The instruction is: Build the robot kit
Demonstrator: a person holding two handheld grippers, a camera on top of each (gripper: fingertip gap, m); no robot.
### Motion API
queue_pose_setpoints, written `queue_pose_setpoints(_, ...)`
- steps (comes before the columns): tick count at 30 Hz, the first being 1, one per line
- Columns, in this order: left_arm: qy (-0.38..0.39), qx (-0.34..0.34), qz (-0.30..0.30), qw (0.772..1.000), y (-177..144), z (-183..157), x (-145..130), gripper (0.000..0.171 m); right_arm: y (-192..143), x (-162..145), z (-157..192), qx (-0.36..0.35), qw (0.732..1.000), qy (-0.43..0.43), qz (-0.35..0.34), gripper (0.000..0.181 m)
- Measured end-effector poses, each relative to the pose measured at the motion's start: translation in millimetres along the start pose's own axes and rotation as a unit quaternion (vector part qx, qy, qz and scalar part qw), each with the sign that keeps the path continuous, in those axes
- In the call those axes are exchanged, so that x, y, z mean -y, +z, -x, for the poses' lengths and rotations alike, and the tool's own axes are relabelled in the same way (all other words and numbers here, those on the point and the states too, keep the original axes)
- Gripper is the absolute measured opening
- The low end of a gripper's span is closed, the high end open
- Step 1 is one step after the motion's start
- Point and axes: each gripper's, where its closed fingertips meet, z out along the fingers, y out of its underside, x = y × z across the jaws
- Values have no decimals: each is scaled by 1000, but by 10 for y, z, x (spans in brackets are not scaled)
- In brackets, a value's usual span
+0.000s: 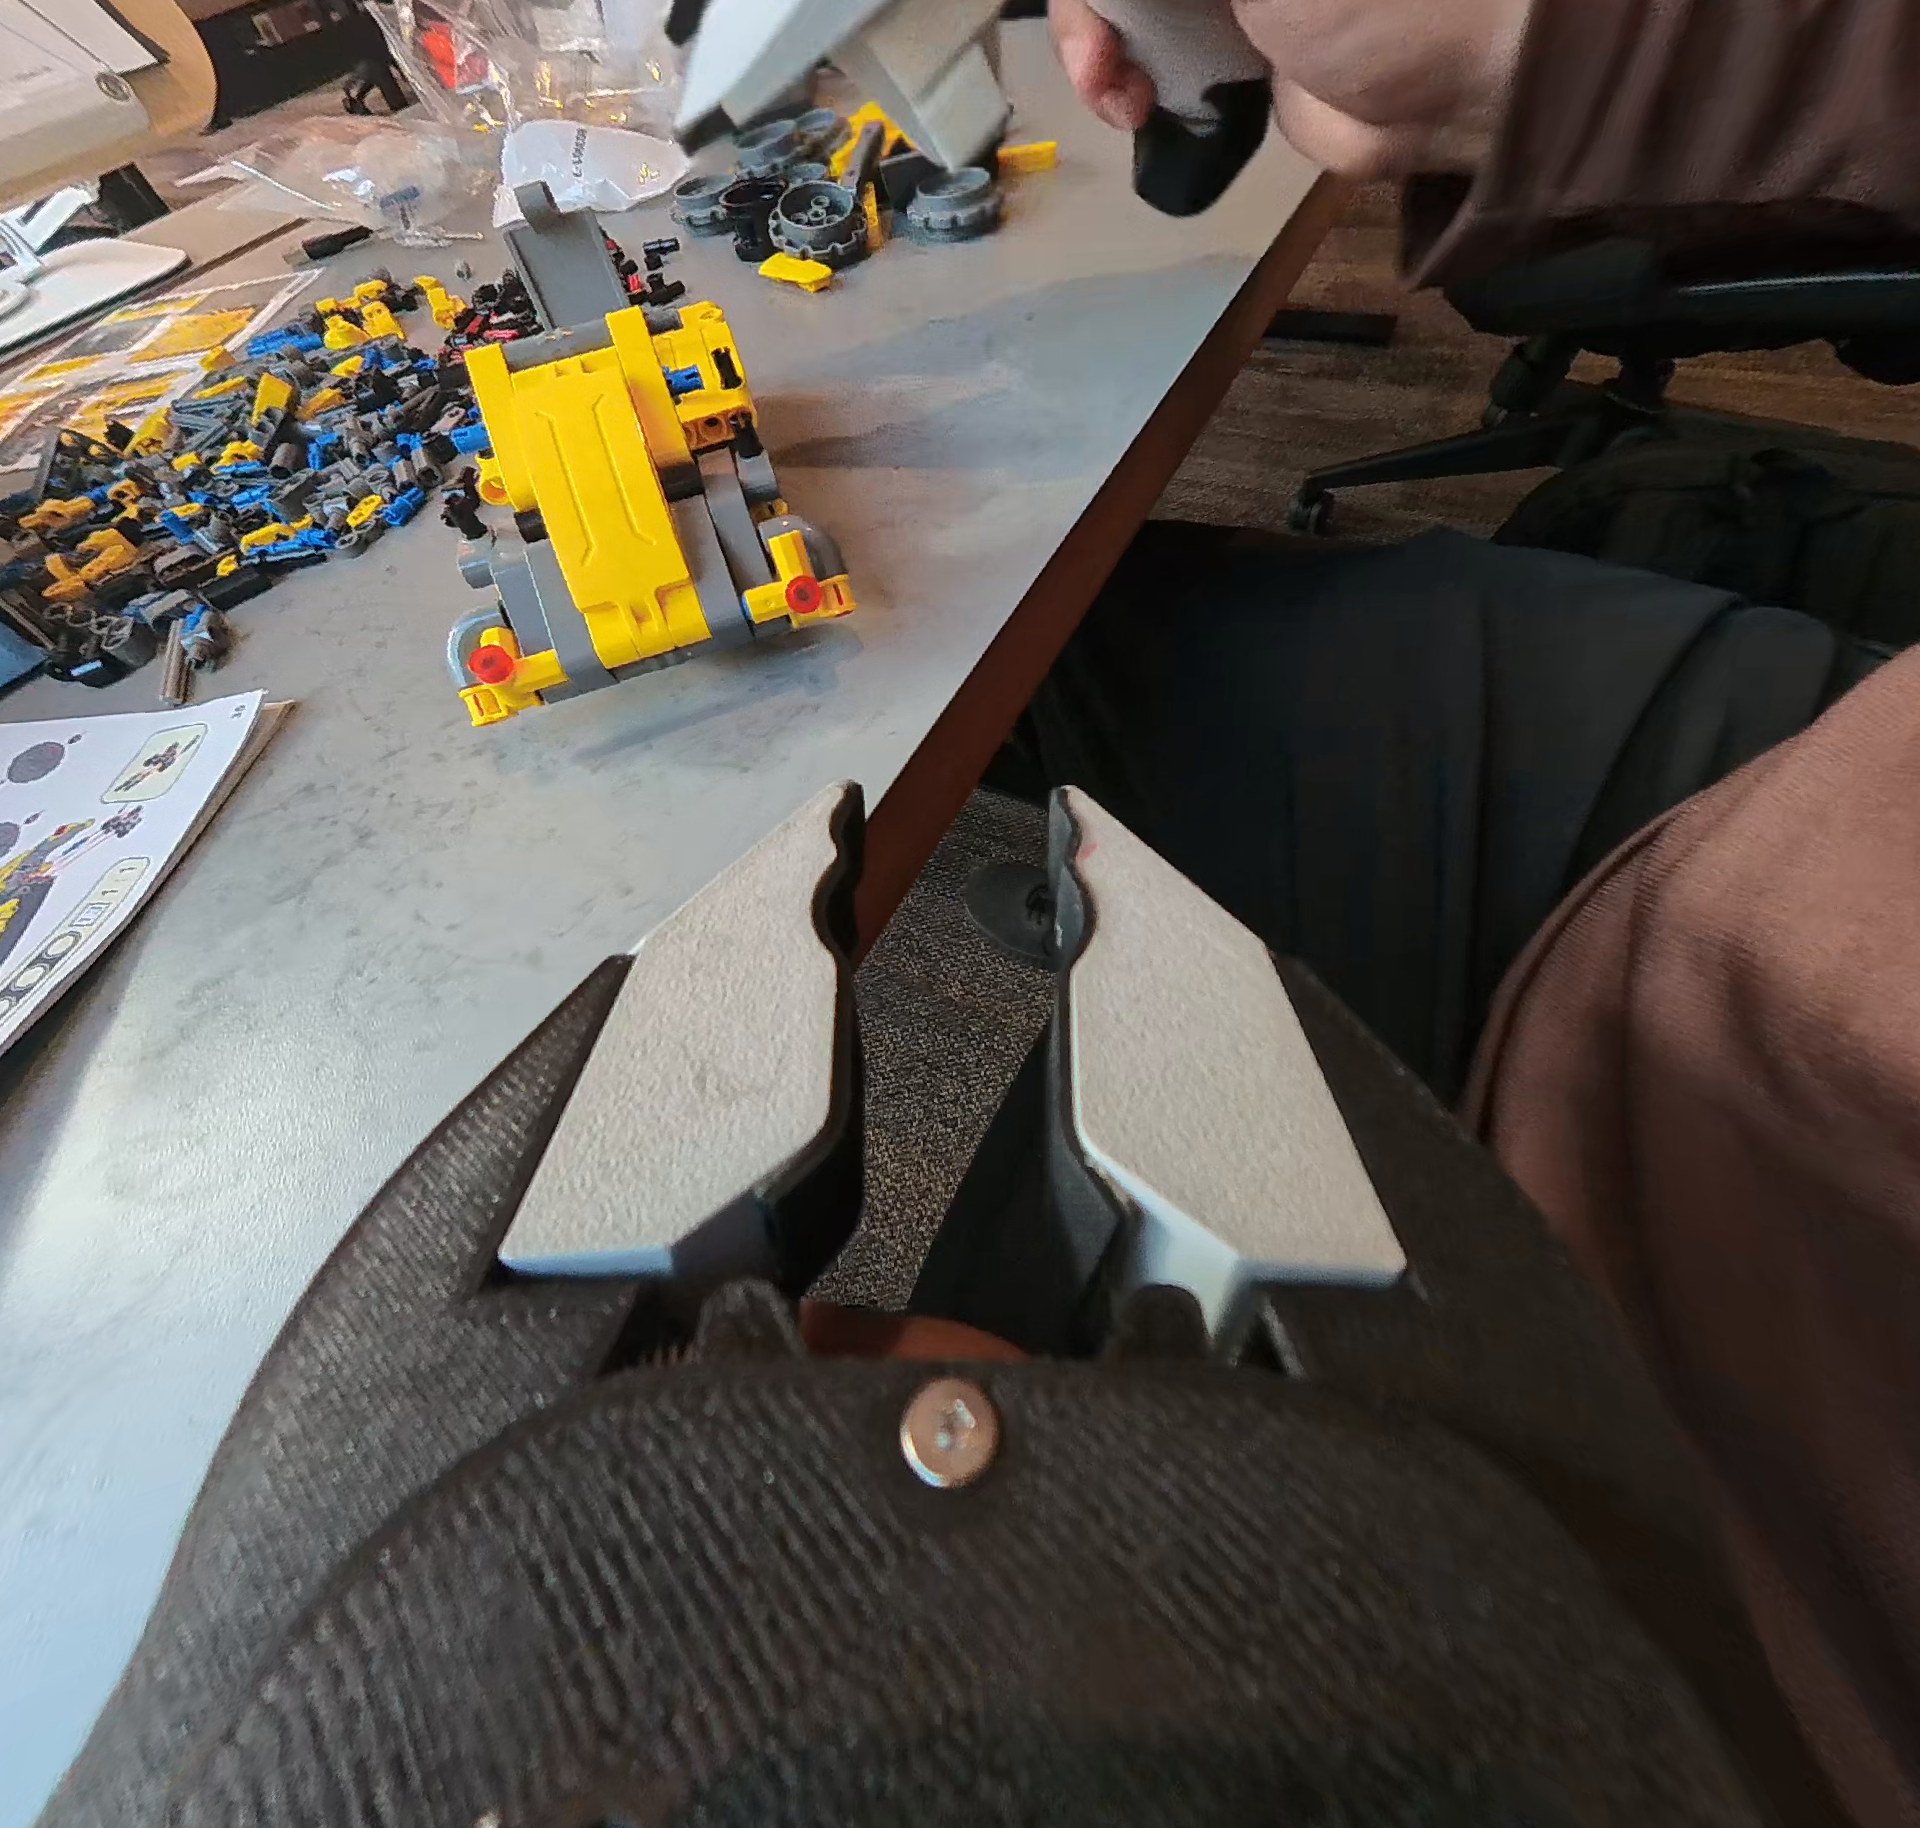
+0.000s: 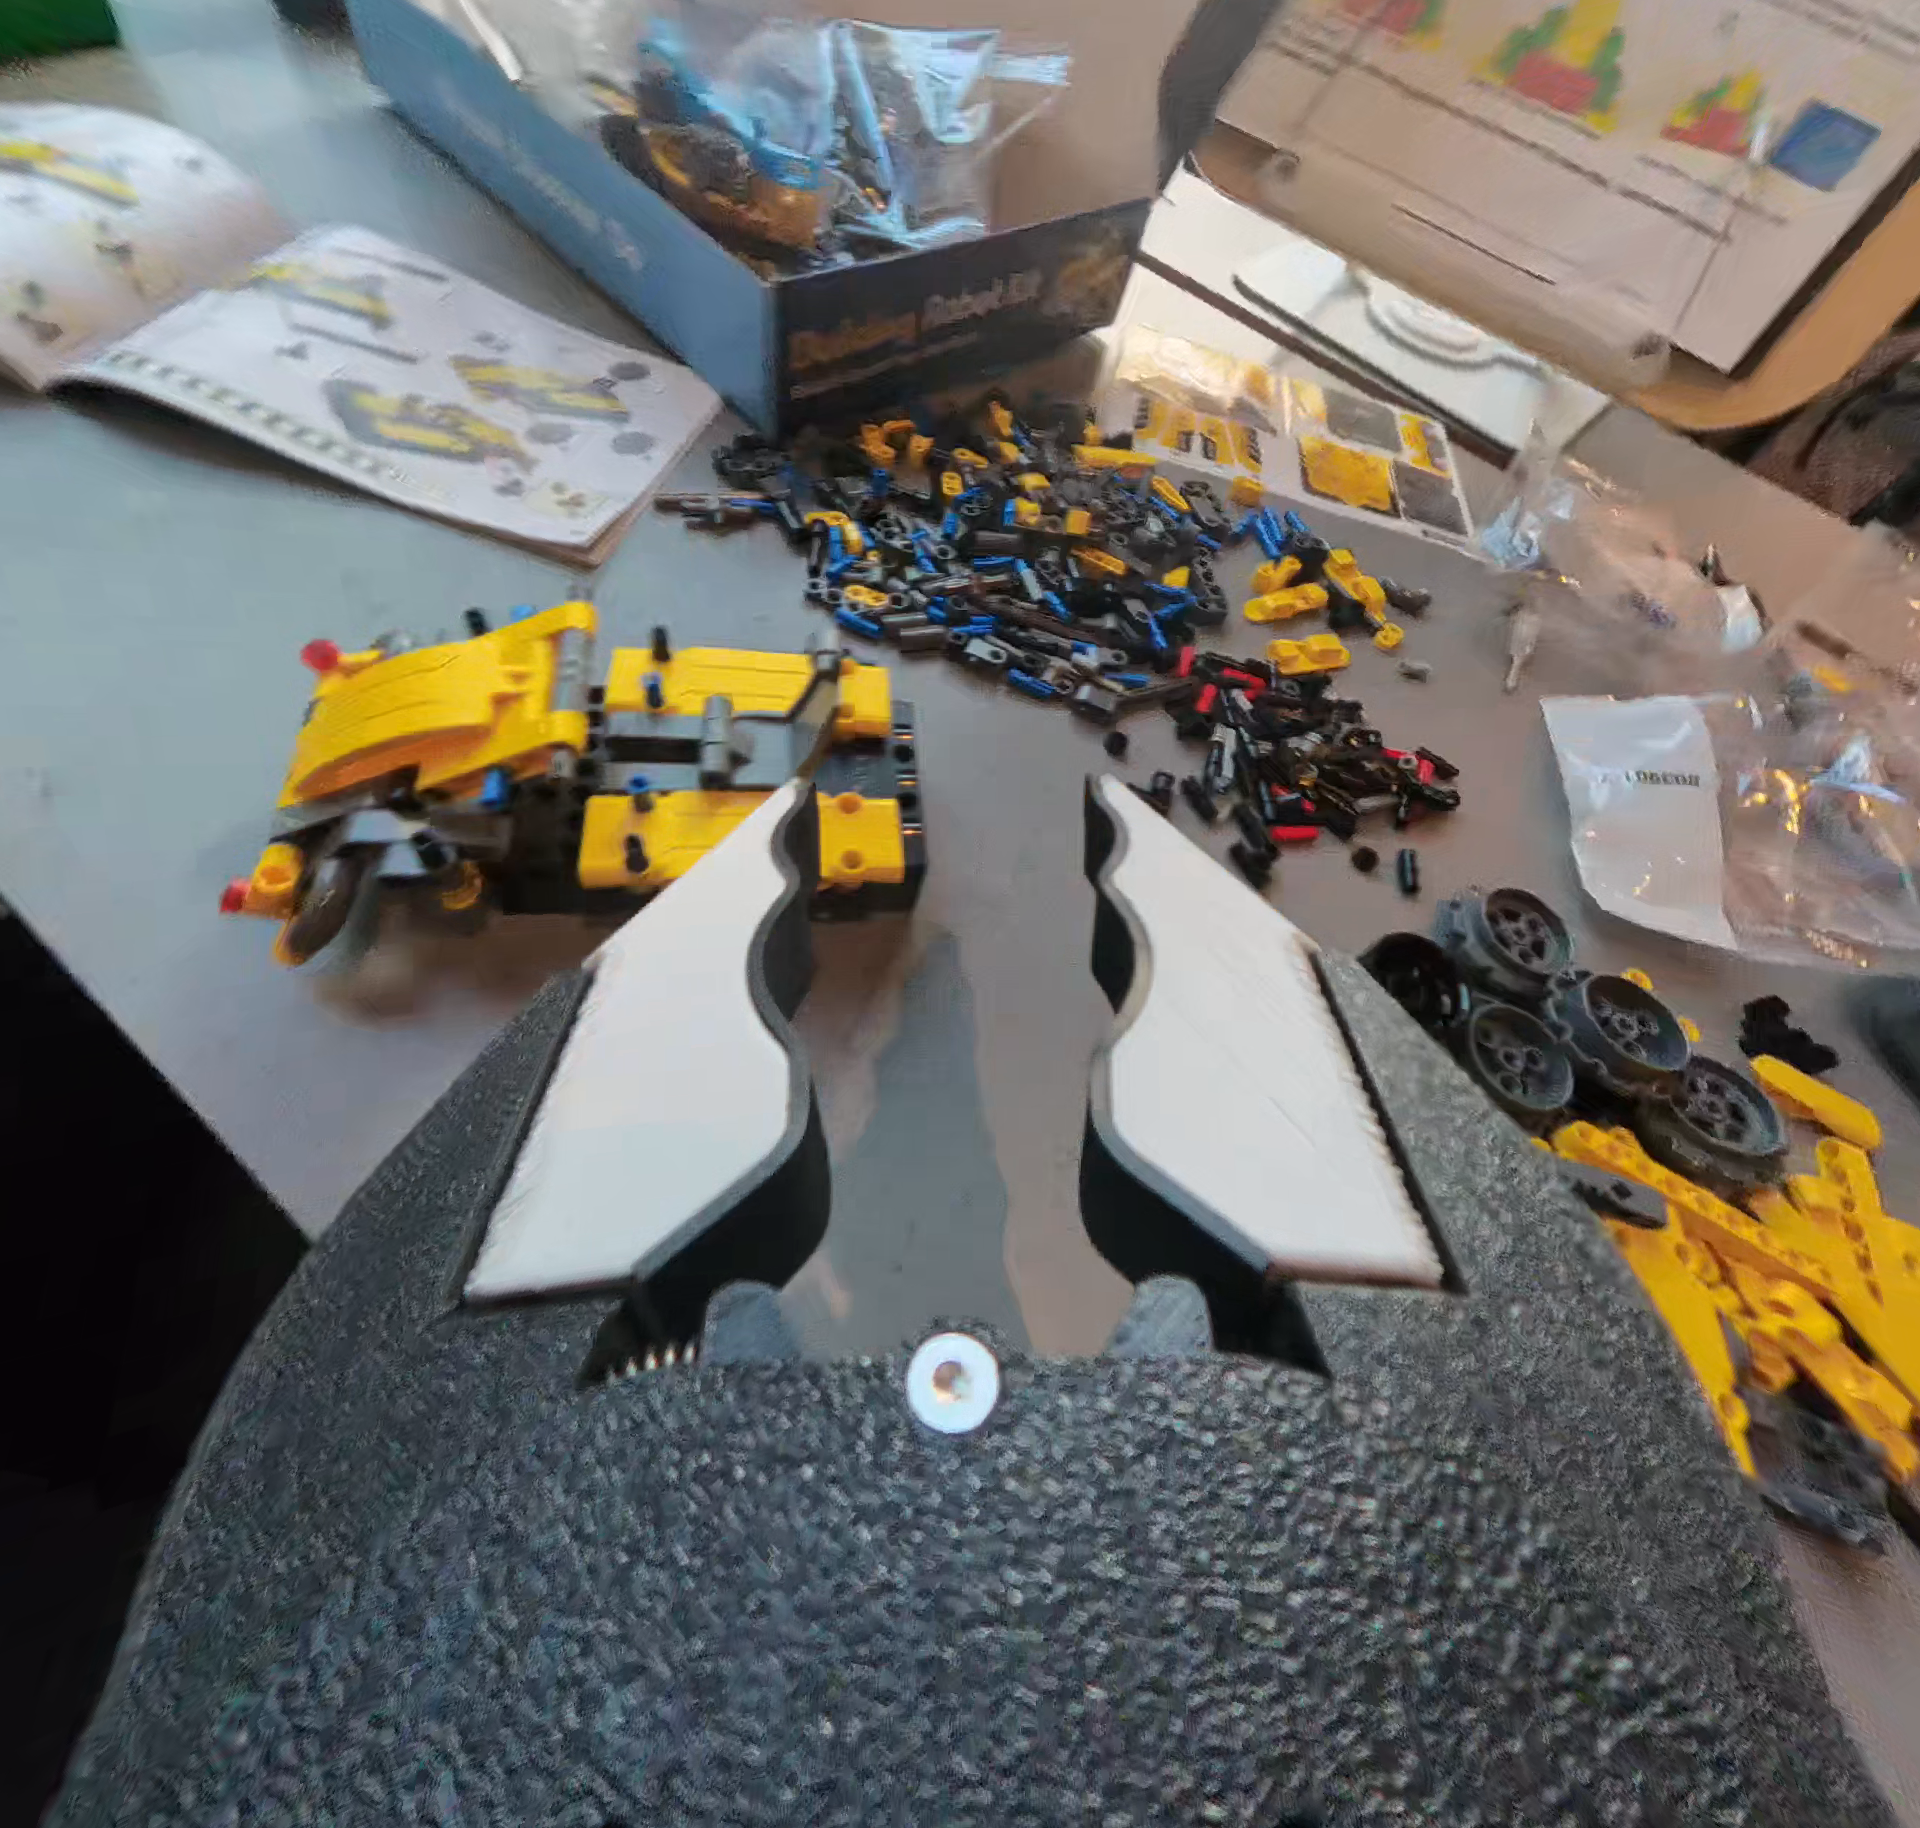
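A half-built yellow and grey brick vehicle [image 1: 623, 490] lies on the grey table [image 1: 416, 947]. My left gripper [image 1: 956, 822] is open and empty, low at the table's near edge, over a chair seat. My right gripper [image 2: 945, 802] is open and empty above the table, its left fingertip over the vehicle's [image 2: 582, 770] rear end. In the left wrist view a hand holds it, with its fingers [image 1: 790, 22] above a cluster of grey wheels [image 1: 821, 209].
A pile of small blue, black and yellow parts [image 2: 1039, 573], wheels [image 2: 1579, 1030], yellow beams [image 2: 1766, 1259], an open box of bagged parts [image 2: 727, 251], instruction booklets [image 2: 395, 386] and plastic bags [image 2: 1766, 802] cover the table. An office chair [image 1: 1558, 376] stands beyond the edge.
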Motion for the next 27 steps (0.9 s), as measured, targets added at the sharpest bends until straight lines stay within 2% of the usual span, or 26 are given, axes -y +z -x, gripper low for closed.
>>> queue_pose_setpoints(3,4,1,0,1000,-1,-3,1,32,141,-39,-222,17,999,32,22,52)
queue_pose_setpoints(6,6,3,2,1000,-4,3,-7,32,242,-215,226,196,977,29,81,53)
queue_pose_setpoints(8,4,4,1,1000,-5,9,-8,32,269,-221,456,240,967,5,83,58)
queue_pose_setpoints(9,3,3,1,1000,-5,11,-7,32,240,-189,621,275,958,-2,78,40)
queue_pose_setpoints(10,2,2,1,1000,-5,11,-7,32,215,-162,758,300,951,-8,76,34)
queue_pose_setpoints(11,1,1,1,1000,-4,8,-8,32,232,-162,820,299,950,-19,82,43)
queue_pose_setpoints(14,2,-1,0,1000,-5,-3,-4,32,275,-156,796,252,961,-70,91,45)
queue_pose_setpoints(16,3,-1,0,1000,-8,-4,-6,32,219,-30,733,236,967,-73,68,47)
queue_pose_setpoints(17,2,0,-1,1000,-10,-1,-6,32,203,64,629,212,973,-71,50,46)
queue_pose_setpoints(19,-1,0,-2,1000,-11,5,-3,32,212,211,232,119,990,-63,29,58)
queue_pose_setpoints(21,-4,-1,-3,1000,-11,5,2,32,213,226,-176,37,998,-43,40,60)
queue_pose_setpoints(22,-5,-1,-3,1000,-12,4,4,32,213,212,-287,24,998,-23,45,62)
queue_pose_setpoints(24,-4,2,-3,1000,-11,4,6,32,237,142,-285,53,997,22,56,60)
queue_pose_setpoints(27,-5,8,-3,1000,-21,19,7,32,255,-19,69,150,985,28,76,60)
